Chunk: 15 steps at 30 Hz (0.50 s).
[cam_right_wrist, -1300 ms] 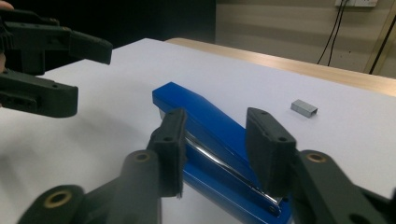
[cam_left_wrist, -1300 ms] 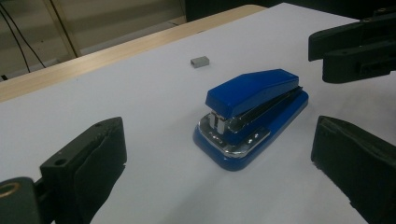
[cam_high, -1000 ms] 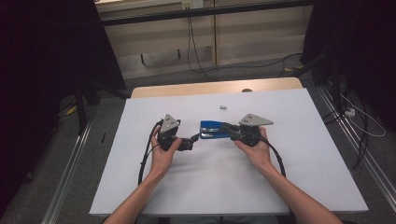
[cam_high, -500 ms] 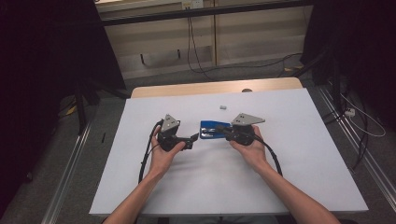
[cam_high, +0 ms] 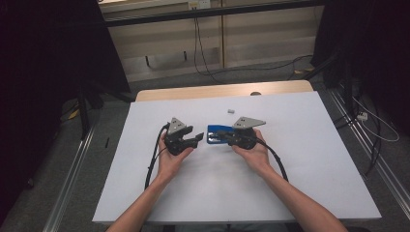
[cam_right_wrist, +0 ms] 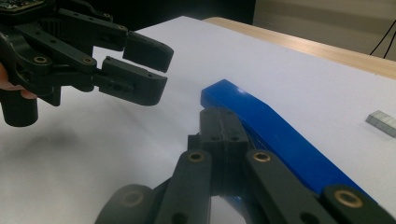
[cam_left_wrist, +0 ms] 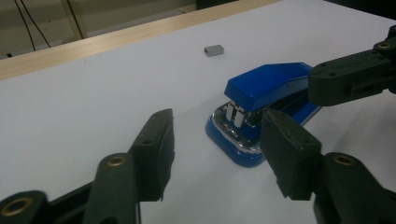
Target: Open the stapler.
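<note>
A blue stapler (cam_high: 213, 136) lies on the white table (cam_high: 290, 159) between my two grippers. My left gripper (cam_high: 199, 140) points at its front end from the left. Its jaws have just been closing and stand half apart with nothing between them (cam_left_wrist: 215, 154). The stapler's metal nose (cam_left_wrist: 243, 121) lies just beyond the left gripper's right fingertip (cam_left_wrist: 285, 154). My right gripper (cam_high: 220, 137) comes in from the right. Its jaws are shut together (cam_right_wrist: 222, 123) and lie along the stapler's blue top (cam_right_wrist: 275, 130). A small grey block of staples (cam_high: 231, 110) lies farther back.
The table's wooden far edge (cam_high: 217, 90) runs behind the staples. Beyond it are cables on the floor and a wall. Black cables trail from both grippers across the table toward the person.
My right gripper has slid left along the stapler toward the left gripper. The left gripper's jaws have narrowed; its hand has stayed in place.
</note>
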Motion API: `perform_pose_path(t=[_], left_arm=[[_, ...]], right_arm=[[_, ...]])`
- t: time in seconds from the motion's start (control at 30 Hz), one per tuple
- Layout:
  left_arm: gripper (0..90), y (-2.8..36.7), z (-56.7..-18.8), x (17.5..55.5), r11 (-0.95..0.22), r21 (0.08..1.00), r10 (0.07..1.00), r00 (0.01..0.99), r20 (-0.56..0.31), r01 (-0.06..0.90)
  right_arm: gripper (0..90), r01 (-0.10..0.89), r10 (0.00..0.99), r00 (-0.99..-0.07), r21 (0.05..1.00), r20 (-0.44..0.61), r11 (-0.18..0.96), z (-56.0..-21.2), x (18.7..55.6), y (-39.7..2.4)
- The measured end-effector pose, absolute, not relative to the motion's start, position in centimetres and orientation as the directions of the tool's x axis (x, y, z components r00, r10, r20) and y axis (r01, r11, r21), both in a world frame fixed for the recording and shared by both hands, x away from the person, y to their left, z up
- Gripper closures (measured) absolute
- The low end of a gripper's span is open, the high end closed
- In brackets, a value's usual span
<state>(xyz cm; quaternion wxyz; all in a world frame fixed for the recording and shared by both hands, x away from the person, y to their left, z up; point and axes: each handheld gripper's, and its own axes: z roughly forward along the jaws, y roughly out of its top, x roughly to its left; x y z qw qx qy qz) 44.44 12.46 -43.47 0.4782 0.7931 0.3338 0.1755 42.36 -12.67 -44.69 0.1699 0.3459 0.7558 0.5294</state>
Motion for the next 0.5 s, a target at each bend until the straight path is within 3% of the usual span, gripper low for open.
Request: perform_pose_path(t=[0.13,0.2,0.3,0.4,0.5], left_arm=[[61.6,12.6,-43.6,44.8,-0.328,0.868,0.696,0.717,-0.046,0.374],[75.0,12.4,-43.6,45.4,-0.345,0.863,0.685,0.727,-0.037,0.37],[84.5,11.9,-43.7,45.9,-0.365,0.854,0.677,0.735,-0.029,0.37],[90.0,11.6,-43.8,46.2,-0.37,0.846,0.671,0.741,-0.042,0.384],[90.0,11.2,-43.9,46.4,-0.385,0.837,0.66,0.75,-0.044,0.388]], right_arm=[[90.0,0.348,0.699,-0.707,0.913,0.107,0.213,-44.7,42.6,-12.4],[90.0,0.359,0.698,-0.708,0.905,0.106,0.227,-44.8,42.9,-12.1],[90.0,0.364,0.697,-0.71,0.899,0.1,0.242,-44.9,43.1,-11.9],[90.0,0.367,0.692,-0.717,0.892,0.088,0.266,-44.8,43.3,-11.5],[90.0,0.369,0.688,-0.721,0.886,0.081,0.282,-44.8,43.4,-11.4]])
